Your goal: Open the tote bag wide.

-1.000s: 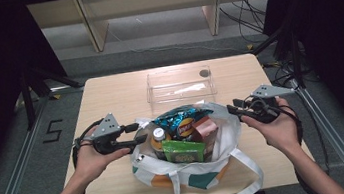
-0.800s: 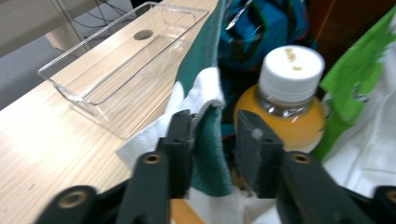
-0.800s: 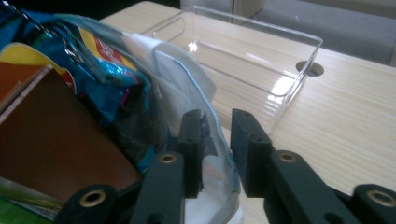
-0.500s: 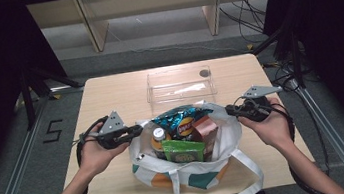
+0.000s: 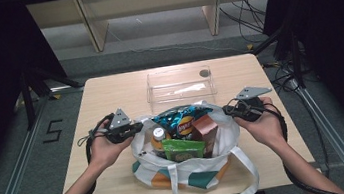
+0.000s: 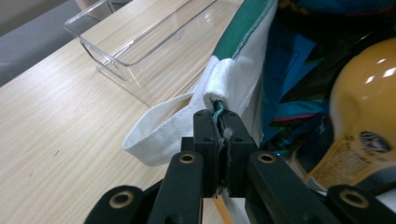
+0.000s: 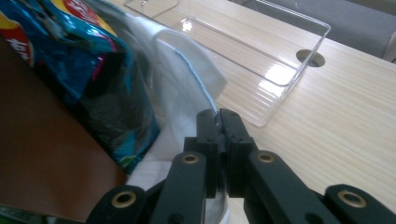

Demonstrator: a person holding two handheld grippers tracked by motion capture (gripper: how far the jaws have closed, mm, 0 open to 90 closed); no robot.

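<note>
STEP: spreading tote bag mouth, just near of clear tray | LEFT: left gripper pinching rim hem | RIGHT: right gripper pinching opposite rim | ADVICE: pull apart evenly, low, without tipping juice bottle, chip bag

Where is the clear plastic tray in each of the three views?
High view: clear plastic tray at the table's far middle, behind the bag.
Left gripper view: tray at upper left.
Right gripper view: tray at upper middle.
Shared landmark: the bag's white rim beside it.
</note>
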